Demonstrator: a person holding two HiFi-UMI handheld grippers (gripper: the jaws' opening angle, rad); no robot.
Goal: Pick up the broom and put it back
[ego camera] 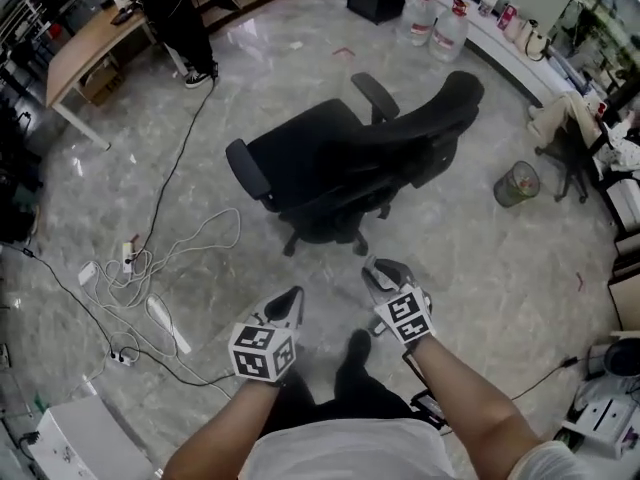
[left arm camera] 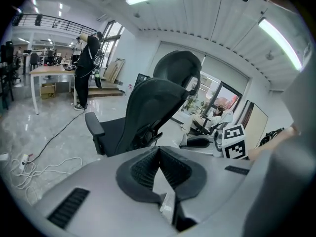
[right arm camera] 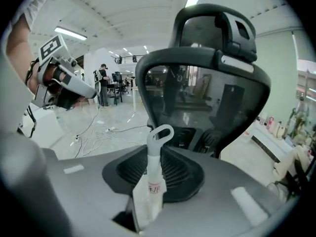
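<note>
In the right gripper view, the broom's white handle (right arm camera: 154, 174) runs between the jaws of my right gripper (right arm camera: 157, 149). Its hanging loop (right arm camera: 161, 132) sticks out past the tips, and a small label shows on the shaft. The jaws are shut on the handle. The brush end is hidden in every view. In the head view my right gripper (ego camera: 382, 270) and left gripper (ego camera: 292, 298) are held side by side in front of me. The left gripper (left arm camera: 159, 149) has its tips touching, with nothing between them.
A black office chair (ego camera: 350, 158) stands on the marble floor just ahead of both grippers. Cables and power strips (ego camera: 150, 288) lie at the left. A wire waste bin (ego camera: 516, 183) sits to the right, with water bottles (ego camera: 440, 23) behind. A person (ego camera: 180, 18) stands by a desk (ego camera: 85, 48).
</note>
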